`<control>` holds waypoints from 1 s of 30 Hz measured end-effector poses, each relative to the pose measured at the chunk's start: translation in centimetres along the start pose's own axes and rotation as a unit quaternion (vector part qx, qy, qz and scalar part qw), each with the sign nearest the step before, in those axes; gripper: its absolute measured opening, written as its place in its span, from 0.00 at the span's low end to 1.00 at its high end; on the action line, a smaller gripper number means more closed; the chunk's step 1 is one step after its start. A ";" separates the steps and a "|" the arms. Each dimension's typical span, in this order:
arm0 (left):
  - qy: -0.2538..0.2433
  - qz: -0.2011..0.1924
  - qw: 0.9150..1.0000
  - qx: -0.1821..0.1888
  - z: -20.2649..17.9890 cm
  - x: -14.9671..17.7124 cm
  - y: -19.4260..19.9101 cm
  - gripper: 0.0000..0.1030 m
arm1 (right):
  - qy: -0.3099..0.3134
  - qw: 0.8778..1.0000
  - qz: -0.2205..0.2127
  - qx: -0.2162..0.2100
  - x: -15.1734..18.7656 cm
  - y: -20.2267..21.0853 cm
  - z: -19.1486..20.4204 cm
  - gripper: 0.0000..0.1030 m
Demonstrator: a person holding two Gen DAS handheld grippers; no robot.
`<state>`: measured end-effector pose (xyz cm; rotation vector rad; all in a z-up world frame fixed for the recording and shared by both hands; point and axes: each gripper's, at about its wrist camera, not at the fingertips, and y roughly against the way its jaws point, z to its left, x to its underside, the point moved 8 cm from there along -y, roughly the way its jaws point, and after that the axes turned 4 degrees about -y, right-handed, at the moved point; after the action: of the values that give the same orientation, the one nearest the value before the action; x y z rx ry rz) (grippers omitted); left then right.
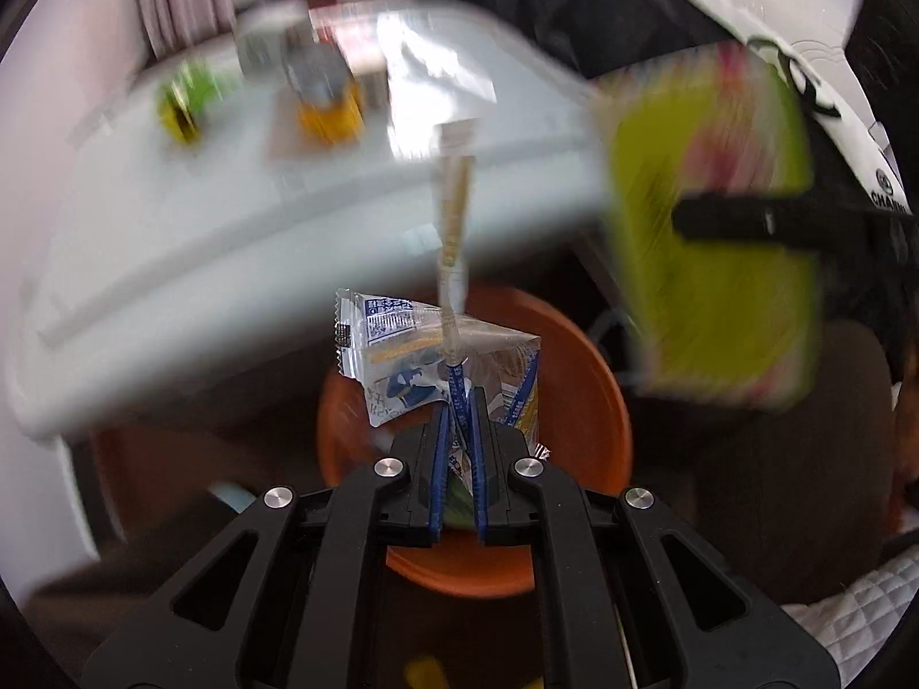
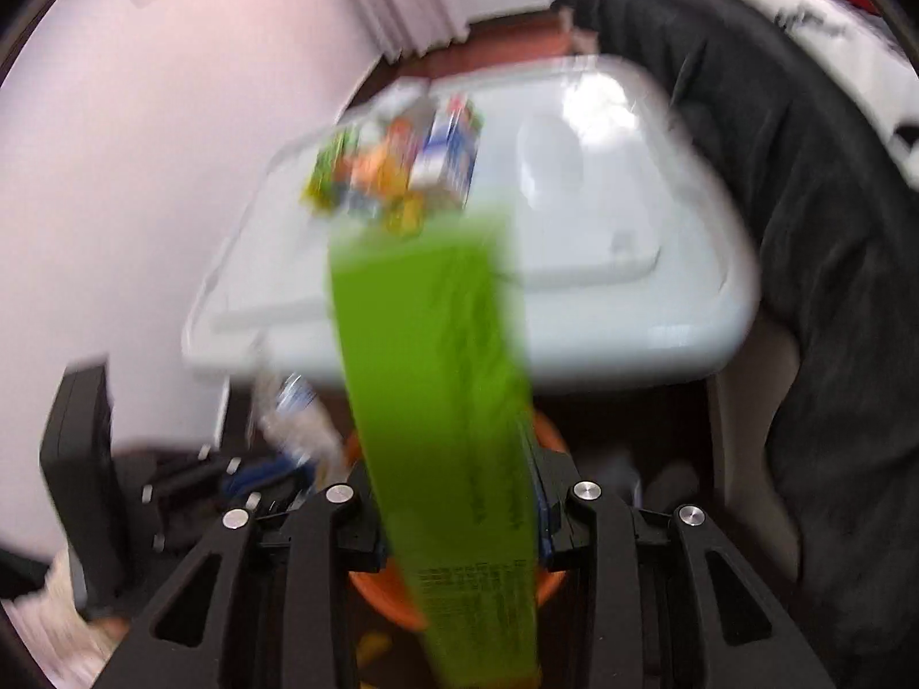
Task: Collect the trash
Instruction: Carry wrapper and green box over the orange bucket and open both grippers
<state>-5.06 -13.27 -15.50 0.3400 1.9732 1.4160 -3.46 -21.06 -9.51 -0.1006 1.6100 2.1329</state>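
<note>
My left gripper (image 1: 459,402) is shut on a clear and blue snack wrapper (image 1: 402,356) with a thin stick wrapper (image 1: 454,218) rising from it, held above an orange bin (image 1: 580,430). My right gripper (image 2: 454,459) is shut on a green box (image 2: 442,390), which stands up between the fingers over the orange bin (image 2: 551,436). The green box (image 1: 718,241) and a right fingertip (image 1: 746,218) also show in the left wrist view, at the right. The left gripper (image 2: 253,476) with its wrapper (image 2: 298,419) shows blurred in the right wrist view.
A white table (image 1: 230,241) stands behind the bin, also in the right wrist view (image 2: 603,298). On it lie a green wrapper (image 1: 186,97), an orange item (image 1: 327,97) and a clear bag (image 1: 436,74); several colourful packets (image 2: 396,166) show blurred. Dark fabric (image 2: 804,229) lies at the right.
</note>
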 end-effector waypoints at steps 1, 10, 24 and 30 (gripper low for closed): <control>0.003 0.016 1.000 -0.001 0.1 0.7 -0.9 0.06 | 0.004 1.000 0.022 0.006 1.6 -1.2 -0.1 0.35; 0.012 0.111 0.994 0.005 0.4 3.7 -7.9 0.37 | -0.008 0.996 0.084 0.031 8.1 -8.4 -2.0 0.81; -0.074 0.016 0.997 -0.022 -1.4 2.0 -2.6 0.62 | 0.021 0.999 0.014 0.021 7.4 -3.7 -1.1 0.86; -0.050 -0.034 0.998 -0.029 -0.4 0.0 0.2 0.62 | 0.026 0.999 -0.027 0.018 5.8 -0.1 -1.2 0.87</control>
<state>-5.37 -13.52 -15.28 0.3095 1.8427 1.3833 -8.85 -20.30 -11.91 -0.1888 1.6549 2.0761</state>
